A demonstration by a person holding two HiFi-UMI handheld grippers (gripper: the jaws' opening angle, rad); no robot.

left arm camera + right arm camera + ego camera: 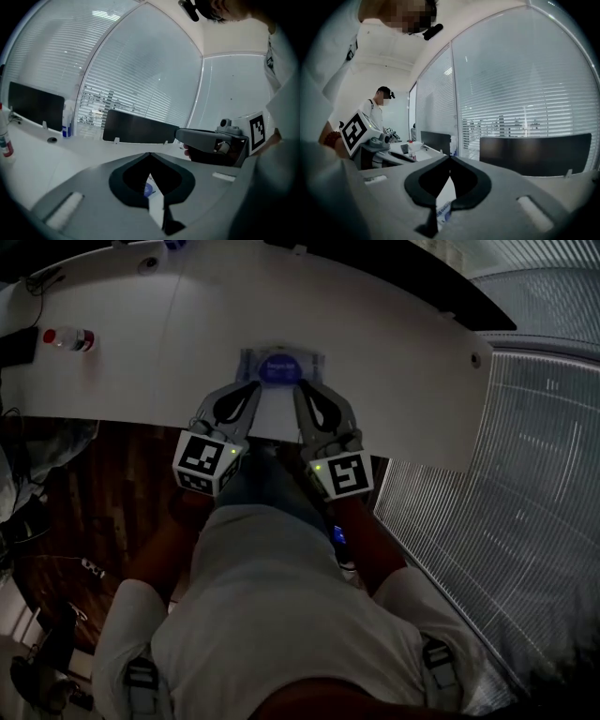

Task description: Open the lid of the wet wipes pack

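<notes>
The wet wipes pack [278, 367], pale with a blue label, lies flat on the white table [375, 343] just past its near edge. My left gripper [250, 387] and right gripper [302, 390] reach side by side toward the pack's near side, tips close to it but apart from it. In the left gripper view the jaws [150, 154] meet at their tips, and a strip of the pack [148, 190] shows through the gap below. In the right gripper view the jaws [450, 157] likewise meet, with the pack [442, 211] low between them. Neither holds anything.
A clear bottle with a red cap [68, 338] lies at the table's far left. Black screens [140, 129] stand along the far edge before a window with blinds. Another person [378, 112] stands at a desk beyond. Wooden floor [112, 484] lies under the table's near edge.
</notes>
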